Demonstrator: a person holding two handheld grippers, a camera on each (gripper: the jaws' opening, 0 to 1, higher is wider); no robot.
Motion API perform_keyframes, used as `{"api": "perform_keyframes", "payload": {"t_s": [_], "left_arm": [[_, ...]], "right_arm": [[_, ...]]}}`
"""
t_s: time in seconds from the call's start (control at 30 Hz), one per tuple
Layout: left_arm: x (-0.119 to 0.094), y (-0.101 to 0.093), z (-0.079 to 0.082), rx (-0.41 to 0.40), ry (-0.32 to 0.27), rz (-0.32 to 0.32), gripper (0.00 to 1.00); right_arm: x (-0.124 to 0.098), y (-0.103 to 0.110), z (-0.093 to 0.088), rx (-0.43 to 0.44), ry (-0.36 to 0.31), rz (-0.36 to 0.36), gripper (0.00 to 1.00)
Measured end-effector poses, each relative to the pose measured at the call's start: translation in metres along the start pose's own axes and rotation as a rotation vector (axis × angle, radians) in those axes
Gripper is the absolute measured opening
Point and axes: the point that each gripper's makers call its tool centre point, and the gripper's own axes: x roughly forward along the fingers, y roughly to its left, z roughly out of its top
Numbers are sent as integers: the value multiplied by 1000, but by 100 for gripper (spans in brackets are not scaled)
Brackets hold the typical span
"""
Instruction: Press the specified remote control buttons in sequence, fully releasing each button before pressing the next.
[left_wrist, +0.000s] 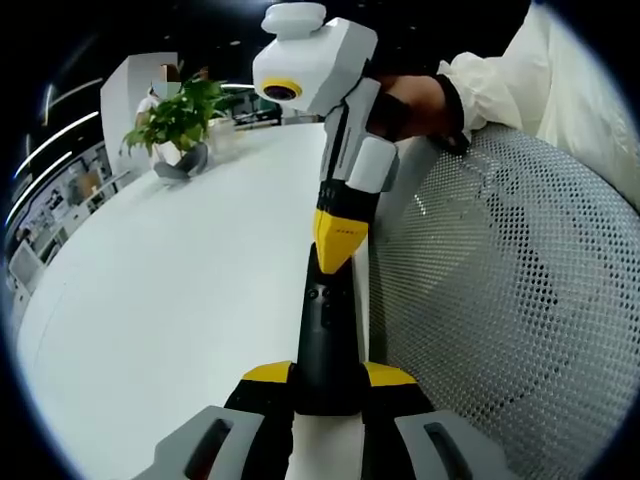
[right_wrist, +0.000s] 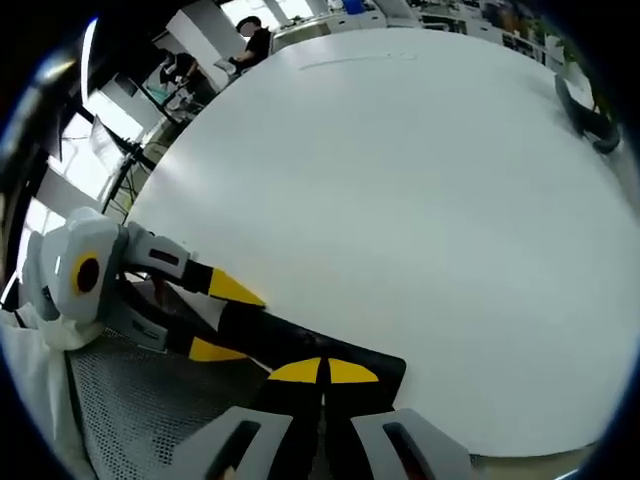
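A slim black remote control (left_wrist: 325, 320) lies lengthwise between the yellow tips of my left gripper (left_wrist: 328, 375), which is shut on its near end above the white table's (left_wrist: 150, 300) edge. My right gripper (left_wrist: 335, 250) comes down from above, held by a hand (left_wrist: 420, 105), with its closed yellow tip resting on the remote's upper buttons. In the right gripper view, my right gripper (right_wrist: 323, 371) has both tips together against the remote (right_wrist: 290, 340). The left gripper (right_wrist: 225, 320) clamps the remote from the left.
A potted green plant (left_wrist: 180, 115) stands at the table's far side. A white mesh chair back (left_wrist: 500, 300) sits close on the right, just below the remote. The wide white tabletop (right_wrist: 400, 200) stretches beyond. A person (right_wrist: 250, 40) stands far off.
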Motion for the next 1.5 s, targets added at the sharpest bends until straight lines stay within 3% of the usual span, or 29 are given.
{"api": "perform_keyframes", "payload": {"t_s": [0.4,0.5,0.6,0.93,1.37,1.5], "left_arm": [[0,-2,3,96,-1,4,25],[0,-1,3,87,0,3,25],[0,-1,2,78,0,2,25],[0,-1,2,71,1,-1,24],[1,-1,2,59,0,3,24],[1,-1,2,57,-1,4,24]], "right_arm": [[4,10,10,-64,-52,-3,0],[5,11,12,-80,-64,5,0],[10,11,6,-93,-30,6,0],[13,13,6,-221,-23,-45,0],[16,12,8,-286,-39,-65,0],[21,10,14,-331,-79,-90,0]]}}
